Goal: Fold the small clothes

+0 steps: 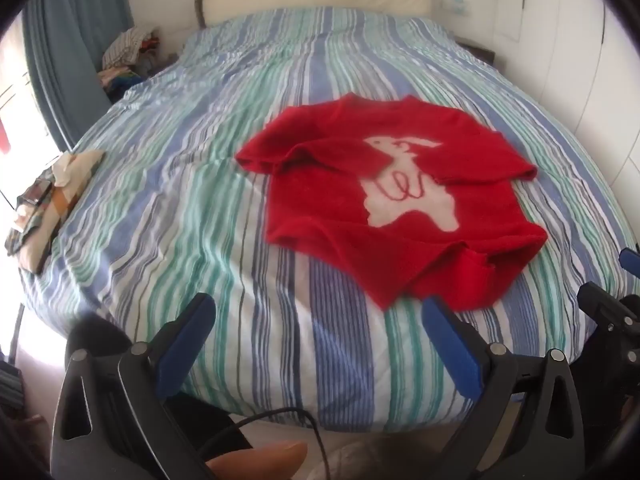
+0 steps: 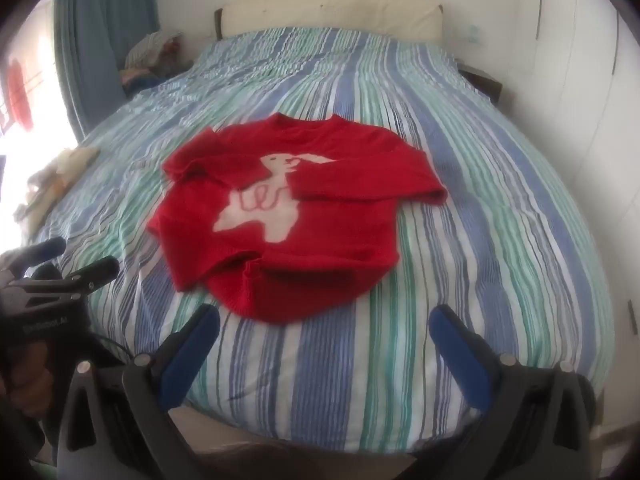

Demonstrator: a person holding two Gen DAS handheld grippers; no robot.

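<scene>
A small red sweater (image 1: 332,208) with a white llama figure lies on the striped bed, both sleeves folded in across the chest and its hem rumpled toward me. It also shows in the right wrist view (image 2: 332,248). My left gripper (image 1: 320,312) is open and empty, above the bed's near edge, just short of the hem. My right gripper (image 2: 324,320) is open and empty, its fingertips just short of the hem. The right gripper also shows at the left view's right edge (image 1: 612,296), and the left gripper at the right view's left edge (image 2: 76,264).
The bed (image 1: 200,160) has a blue, green and white striped cover. A stack of folded clothes (image 1: 48,196) lies at its left edge. A pile of clothes (image 1: 128,52) sits by the blue curtain. White wardrobe doors (image 2: 580,80) stand on the right.
</scene>
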